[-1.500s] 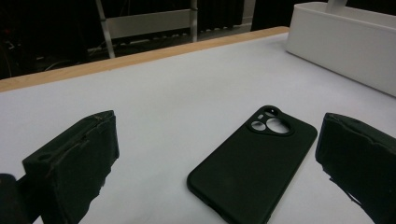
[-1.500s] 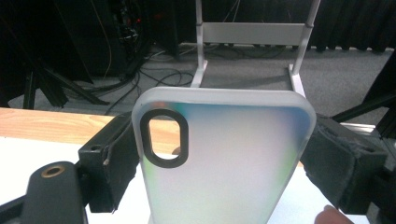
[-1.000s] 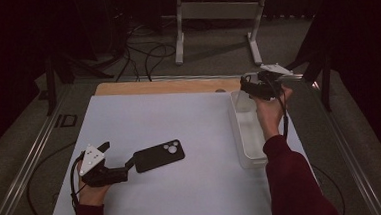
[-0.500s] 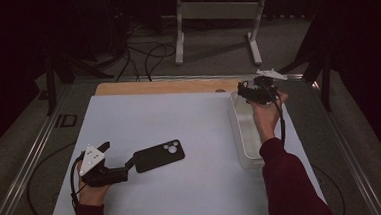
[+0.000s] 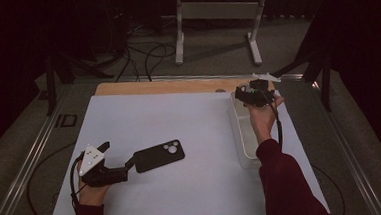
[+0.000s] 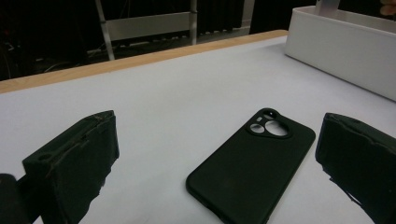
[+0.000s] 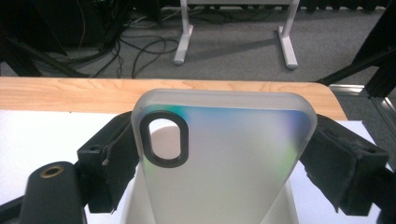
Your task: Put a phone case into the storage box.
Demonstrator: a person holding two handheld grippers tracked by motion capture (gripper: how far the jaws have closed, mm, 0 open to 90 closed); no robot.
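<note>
Two phone cases occupy me on the pale grey surface [image 5: 179,123]. At its right edge sits a long white plastic tray [image 5: 241,134]. My right gripper [image 7: 224,154] clamps a frosted translucent phone case [image 7: 224,149] above it. My left gripper's [image 6: 219,163] jaws stand apart around a flat-lying black phone case [image 6: 252,168].

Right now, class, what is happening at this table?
A person works with a gripper in each hand. The right gripper clamps a frosted translucent phone case by its sides above the white bin. The left gripper stands open around a black phone case lying flat on the white table.
</note>
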